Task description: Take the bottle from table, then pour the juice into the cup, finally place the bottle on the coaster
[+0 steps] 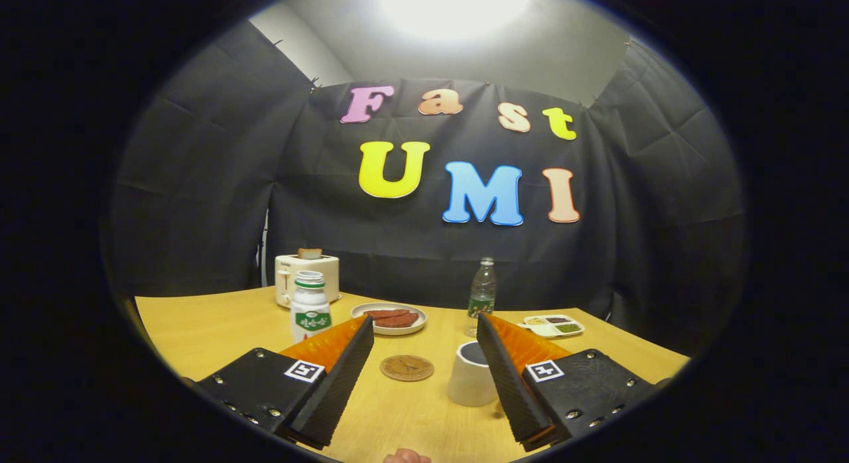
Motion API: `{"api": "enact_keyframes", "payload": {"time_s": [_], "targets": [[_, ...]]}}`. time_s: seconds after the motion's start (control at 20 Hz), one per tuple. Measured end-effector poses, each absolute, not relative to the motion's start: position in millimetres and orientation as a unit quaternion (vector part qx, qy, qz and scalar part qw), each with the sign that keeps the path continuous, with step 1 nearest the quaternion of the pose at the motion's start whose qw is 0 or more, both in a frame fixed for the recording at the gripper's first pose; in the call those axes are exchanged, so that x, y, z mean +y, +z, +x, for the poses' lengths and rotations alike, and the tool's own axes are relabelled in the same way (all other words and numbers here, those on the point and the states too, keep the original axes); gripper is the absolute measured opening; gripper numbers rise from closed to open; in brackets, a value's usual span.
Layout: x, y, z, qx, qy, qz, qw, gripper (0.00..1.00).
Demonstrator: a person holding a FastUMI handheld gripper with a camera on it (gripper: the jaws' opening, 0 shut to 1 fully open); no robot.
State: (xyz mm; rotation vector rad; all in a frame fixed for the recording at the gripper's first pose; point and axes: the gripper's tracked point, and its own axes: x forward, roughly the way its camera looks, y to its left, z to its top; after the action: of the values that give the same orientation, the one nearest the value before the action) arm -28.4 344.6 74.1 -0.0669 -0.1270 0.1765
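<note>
Pale wood desk point(199, 330) under me; my gripper point(424, 343) has its fingers spread wide, holding nothing. Between them sit a round brown coaster point(406, 368) and, against the right finger, a white cup point(471, 383). Past the left finger stands the white bottle point(310, 307), green label unreadable. Further: a plate point(396, 318), a clear water bottle point(482, 294), a small tray point(554, 326), a toaster point(292, 270) near the far edge.

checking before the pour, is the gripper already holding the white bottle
No, the gripper is open with nothing between its fingers, and the white bottle stands on the table beyond the left finger.
</note>
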Motion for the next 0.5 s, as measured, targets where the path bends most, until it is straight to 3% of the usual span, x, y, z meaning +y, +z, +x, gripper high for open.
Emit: {"api": "enact_keyframes", "payload": {"time_s": [0.5], "targets": [[461.0,35.1,24.8,-0.031,0.183,-0.041,0.982,0.95]]}}
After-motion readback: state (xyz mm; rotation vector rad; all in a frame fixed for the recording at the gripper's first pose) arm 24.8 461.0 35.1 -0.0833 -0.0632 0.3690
